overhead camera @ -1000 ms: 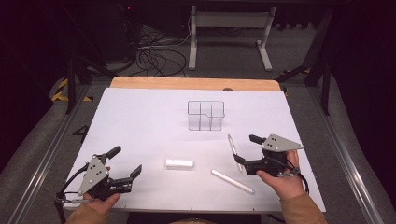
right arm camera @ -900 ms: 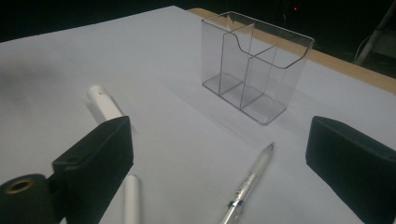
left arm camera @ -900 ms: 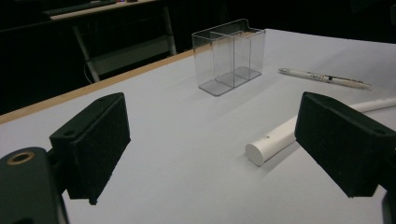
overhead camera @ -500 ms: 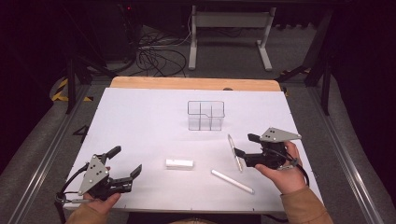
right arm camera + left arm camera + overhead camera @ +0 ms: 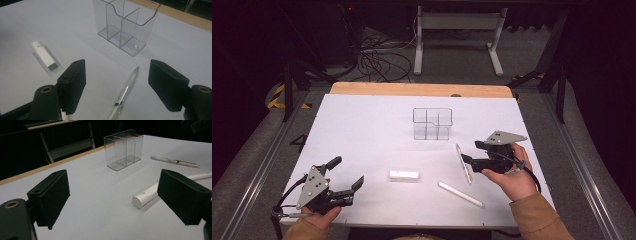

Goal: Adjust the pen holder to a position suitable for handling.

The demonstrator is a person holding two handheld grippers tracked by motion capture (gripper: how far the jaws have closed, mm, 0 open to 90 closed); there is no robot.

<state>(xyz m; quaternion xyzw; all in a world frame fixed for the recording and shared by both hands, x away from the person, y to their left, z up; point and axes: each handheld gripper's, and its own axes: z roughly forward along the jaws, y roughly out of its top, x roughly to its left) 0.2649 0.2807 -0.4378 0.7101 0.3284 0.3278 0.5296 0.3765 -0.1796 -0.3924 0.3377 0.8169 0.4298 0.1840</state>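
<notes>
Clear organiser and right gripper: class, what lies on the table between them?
Only the clear pen, tip toward the clear organiser, lying between the open jaws of the right gripper, which have just been closing. The right gripper view shows it; otherwise bare white table.

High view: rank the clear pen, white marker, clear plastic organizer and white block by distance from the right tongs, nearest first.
1. Clear pen, lying just left of the right tongs.
2. White marker, toward the near edge.
3. Clear plastic organizer, toward the far side; close to the marker, hard to call.
4. White block, farther left.
</notes>
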